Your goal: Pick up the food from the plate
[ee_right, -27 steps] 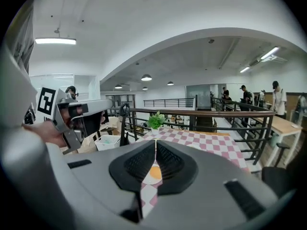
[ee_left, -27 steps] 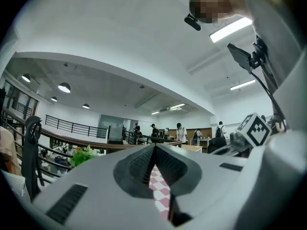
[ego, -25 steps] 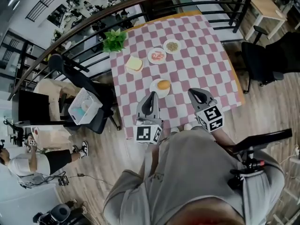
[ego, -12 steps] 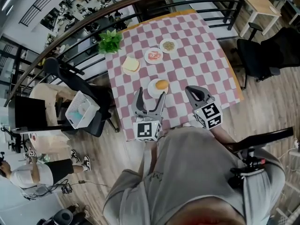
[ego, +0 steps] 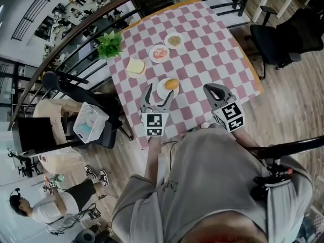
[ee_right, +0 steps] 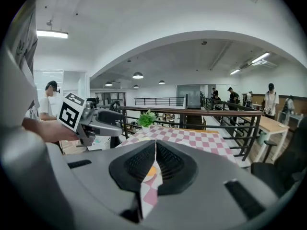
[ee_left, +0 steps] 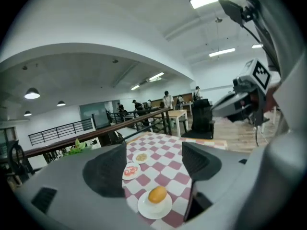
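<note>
An orange bun lies on a small white plate near the front edge of the checkered table. My left gripper is open, and its tips reach the plate's near left side without touching the bun. In the left gripper view the bun and plate sit low between the spread fingers, ahead of the tips. My right gripper hovers over the table's front edge to the right of the plate. It is shut with nothing in it.
Farther back stand a plate with a bread slice, a plate of red food, a plate of grains and a potted plant. A curved railing runs behind the table. A white basket on a chair stands left, and an office chair right.
My left gripper's jaws went from shut to wide open and moved forward to the bun's plate. My right gripper stayed shut, roughly in place.
</note>
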### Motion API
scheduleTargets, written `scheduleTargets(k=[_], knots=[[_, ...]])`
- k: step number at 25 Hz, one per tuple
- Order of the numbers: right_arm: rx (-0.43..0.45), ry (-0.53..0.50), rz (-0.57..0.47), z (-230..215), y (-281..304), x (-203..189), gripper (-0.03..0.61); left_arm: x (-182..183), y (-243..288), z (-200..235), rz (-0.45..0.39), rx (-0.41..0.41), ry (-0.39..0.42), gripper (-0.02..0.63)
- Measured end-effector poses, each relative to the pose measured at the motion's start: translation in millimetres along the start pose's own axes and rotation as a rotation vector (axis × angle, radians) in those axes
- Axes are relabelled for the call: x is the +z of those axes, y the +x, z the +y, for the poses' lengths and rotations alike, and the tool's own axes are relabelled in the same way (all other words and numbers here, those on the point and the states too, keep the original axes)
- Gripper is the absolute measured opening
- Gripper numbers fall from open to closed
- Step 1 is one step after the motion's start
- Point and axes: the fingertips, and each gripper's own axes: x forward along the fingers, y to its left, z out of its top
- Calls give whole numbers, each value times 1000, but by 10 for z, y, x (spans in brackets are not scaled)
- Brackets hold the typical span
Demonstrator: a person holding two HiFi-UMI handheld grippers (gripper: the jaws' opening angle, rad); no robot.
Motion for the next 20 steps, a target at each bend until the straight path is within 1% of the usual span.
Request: scheduleTargets(k=[5, 7, 13, 20], knots=[[-61, 23, 12, -180, -121, -98, 17, -683, 453, -125, 266, -187, 172, 370], [-83, 31, 18, -243, -176, -143, 17, -930, 616, -160, 348, -240, 236, 370], [-171, 59, 36, -451, -452, -252, 17, -1490, 1034, -267, 500, -350, 389, 370], [-291, 115, 41, -722, -766, -373, 17, -2116, 1407, -336, 639, -438, 491, 370]])
